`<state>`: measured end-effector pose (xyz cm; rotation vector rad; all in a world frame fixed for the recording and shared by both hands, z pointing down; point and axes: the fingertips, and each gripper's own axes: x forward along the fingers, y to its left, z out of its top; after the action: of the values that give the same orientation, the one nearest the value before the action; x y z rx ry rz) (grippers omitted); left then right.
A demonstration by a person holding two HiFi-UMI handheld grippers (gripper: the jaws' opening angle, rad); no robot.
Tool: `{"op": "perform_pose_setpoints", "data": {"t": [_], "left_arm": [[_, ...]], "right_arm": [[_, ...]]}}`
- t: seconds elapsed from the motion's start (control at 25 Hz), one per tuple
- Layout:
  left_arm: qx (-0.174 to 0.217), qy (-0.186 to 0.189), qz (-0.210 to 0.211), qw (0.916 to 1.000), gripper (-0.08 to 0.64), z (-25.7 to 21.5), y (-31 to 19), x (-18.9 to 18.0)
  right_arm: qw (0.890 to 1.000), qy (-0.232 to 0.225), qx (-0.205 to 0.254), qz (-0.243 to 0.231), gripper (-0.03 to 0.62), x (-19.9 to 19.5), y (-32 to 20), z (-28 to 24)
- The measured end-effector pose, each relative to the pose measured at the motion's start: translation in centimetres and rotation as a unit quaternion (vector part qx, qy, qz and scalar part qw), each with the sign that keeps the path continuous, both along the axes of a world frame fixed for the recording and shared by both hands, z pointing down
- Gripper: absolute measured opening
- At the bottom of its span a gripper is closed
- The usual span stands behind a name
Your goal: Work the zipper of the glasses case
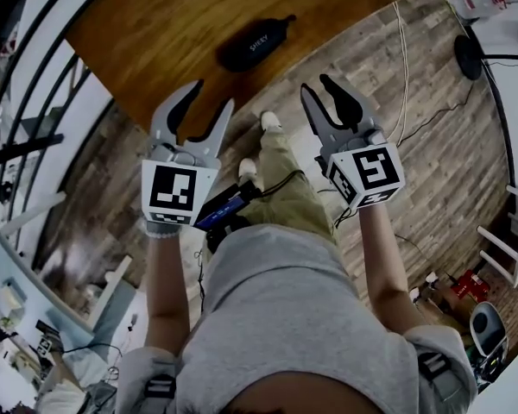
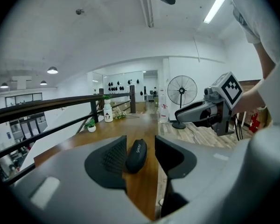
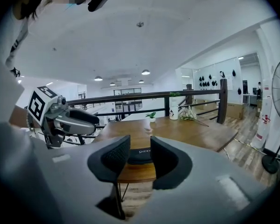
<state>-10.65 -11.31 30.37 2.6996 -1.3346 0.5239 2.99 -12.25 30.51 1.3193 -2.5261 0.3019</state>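
Right gripper view: jaws half-hide glasses case (image 3: 139, 155).

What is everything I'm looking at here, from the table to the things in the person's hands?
glasses case: one, black, lying on the table, untouched
table: one, brown wood, beside the railing
bottle: one, white, far end of the table
potted plant: one, green in a white pot, table edge by the railing
railing: one, dark, along one side of the table
floor fan: one, black, on the plank floor
cables: a few, pale and black, on the floor
left gripper: one, grey with black pads, open, empty, short of the case
right gripper: one, same colours, open, empty, alongside
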Motion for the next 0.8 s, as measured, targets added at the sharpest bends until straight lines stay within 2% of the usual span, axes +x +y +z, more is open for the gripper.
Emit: {"op": "perform_pose_setpoints", "data": {"t": [0.4, 0.64, 0.8], "left_arm": [[-0.029, -0.040, 0.050, 0.9975, 0.241, 4.0, -3.0, 2.8], [-0.042, -0.092, 0.067, 0.9926, 0.246, 7.2, -4.7, 4.0], [-0.050, -0.130, 0.060, 0.9884, 0.257, 9.0, -5.8, 3.9]], "right_arm": [[0.999, 0.011, -0.036, -0.027, 0.135, 0.0, -4.4, 3.0], [0.998, 0.018, -0.057, -0.034, 0.138, 0.7, -6.2, 4.9], [0.997, 0.022, -0.070, -0.039, 0.138, 1.0, -7.2, 6.1]]}}
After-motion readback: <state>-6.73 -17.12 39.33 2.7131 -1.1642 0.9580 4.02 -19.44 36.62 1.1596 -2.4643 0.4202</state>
